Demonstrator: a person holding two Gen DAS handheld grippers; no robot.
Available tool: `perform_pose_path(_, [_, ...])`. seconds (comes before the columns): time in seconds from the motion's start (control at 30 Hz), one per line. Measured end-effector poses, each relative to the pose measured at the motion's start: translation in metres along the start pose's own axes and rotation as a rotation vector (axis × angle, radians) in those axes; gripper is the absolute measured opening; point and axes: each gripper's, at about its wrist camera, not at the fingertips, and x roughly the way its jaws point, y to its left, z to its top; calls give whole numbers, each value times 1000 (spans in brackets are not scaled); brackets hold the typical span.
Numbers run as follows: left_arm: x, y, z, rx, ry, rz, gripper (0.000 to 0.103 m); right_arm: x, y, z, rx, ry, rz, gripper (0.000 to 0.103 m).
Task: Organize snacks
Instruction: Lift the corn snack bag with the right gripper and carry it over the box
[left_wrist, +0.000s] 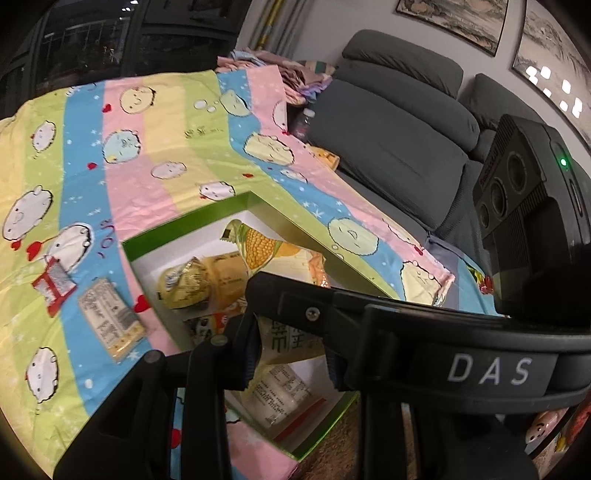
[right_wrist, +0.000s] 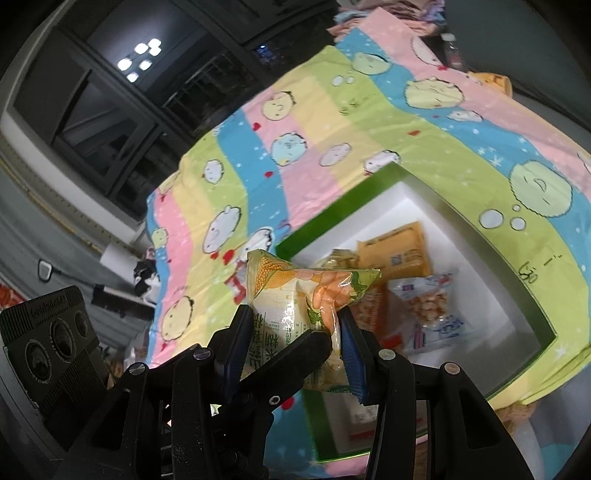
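I am holding the corn snack bag (right_wrist: 295, 295) clamped in both claws, left (left_wrist: 291, 354) and right (right_wrist: 295, 332), over the half-filled green box (right_wrist: 480, 243), with two packets (left_wrist: 110, 321) left on the bench.

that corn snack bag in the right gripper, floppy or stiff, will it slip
Probably floppy: the corn snack bag bulges and creases above the right gripper. Its glossy film may slip. It looks puffed, so likely light.

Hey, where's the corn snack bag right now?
The corn snack bag sits centre in the right wrist view, clamped in the right gripper over the near left corner of the green box.
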Motion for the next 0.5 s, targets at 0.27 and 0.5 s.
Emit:
perform_pose_path(0.27, [26,-1,-2,-17,51,-31,28,9,-24,1,50,27,-32,48])
perform_pose_path(0.5, [47,2,-5,-35,96,-56,28,19,-40,3,87,55,-60,49])
